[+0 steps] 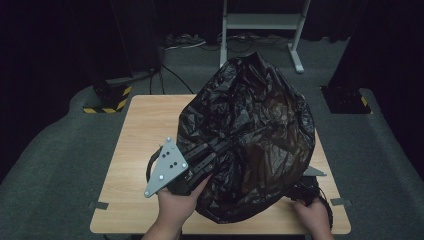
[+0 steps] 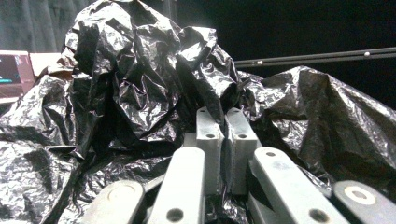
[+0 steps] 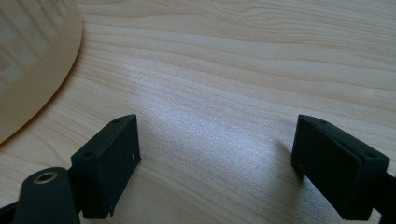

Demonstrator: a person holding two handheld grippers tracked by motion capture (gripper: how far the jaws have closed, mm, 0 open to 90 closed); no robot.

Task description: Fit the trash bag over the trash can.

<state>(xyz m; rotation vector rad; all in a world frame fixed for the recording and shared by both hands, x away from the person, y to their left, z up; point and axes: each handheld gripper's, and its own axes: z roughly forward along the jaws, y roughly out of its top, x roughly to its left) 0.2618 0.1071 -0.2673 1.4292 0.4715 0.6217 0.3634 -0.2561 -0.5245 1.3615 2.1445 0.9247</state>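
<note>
My left claw [image 2: 222,122] is pinched tight on a fold of the black bin bag [image 1: 250,135], jaws nearly together w/ film between the pads. From the high view the bag stands puffed up over the right half of the wooden table [image 1: 135,150], its bulk spilling to the near edge; my left hand [image 1: 177,205] holds the claw low at the bag's left flank.

My right claw [image 3: 215,154] is wide open, nothing in it, lying just above bare tabletop (a pale round thing [image 3: 32,60] sits at the corner of its view, can't tell what). From above, my right hand [image 1: 312,215] sits at the bag's near-right corner, claw mostly tucked under the plastic.

Step in hand, I reckon: gathering or spreading the bag, one side gripped, other not yet. Next move needs the right claw to find an edge of film and close on it w/o snagging the table, while the left keeps its pinch, as thin plastic slips easily.
</note>
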